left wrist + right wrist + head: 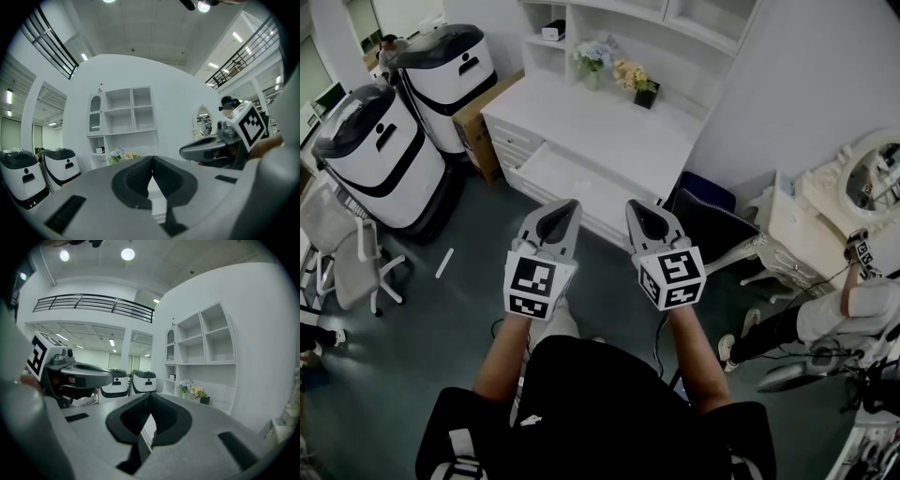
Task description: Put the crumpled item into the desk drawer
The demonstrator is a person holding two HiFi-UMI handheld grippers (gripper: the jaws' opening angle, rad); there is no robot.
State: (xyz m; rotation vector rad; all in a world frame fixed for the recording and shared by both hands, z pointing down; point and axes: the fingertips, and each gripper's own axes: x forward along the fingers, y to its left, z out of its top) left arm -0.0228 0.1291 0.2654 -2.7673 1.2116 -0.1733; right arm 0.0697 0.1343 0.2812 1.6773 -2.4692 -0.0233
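The operator wore a black short-sleeved top (600, 412), and a pale strap (461, 450) lay across its left shoulder. The left gripper (570, 204) and the right gripper (636, 204) shared one design: a smooth, light grey moulded shell that tapered to a point. Each jaw carried dark, finely ribbed pads (136, 180) set in a rounded black surround. A dark rectangular slot (65, 213) was recessed into the shell on either side of the jaws. Each unit bore a white marker cube (539, 284) printed with black square patterns. A thin dark cable (660, 339) ran below the right unit.
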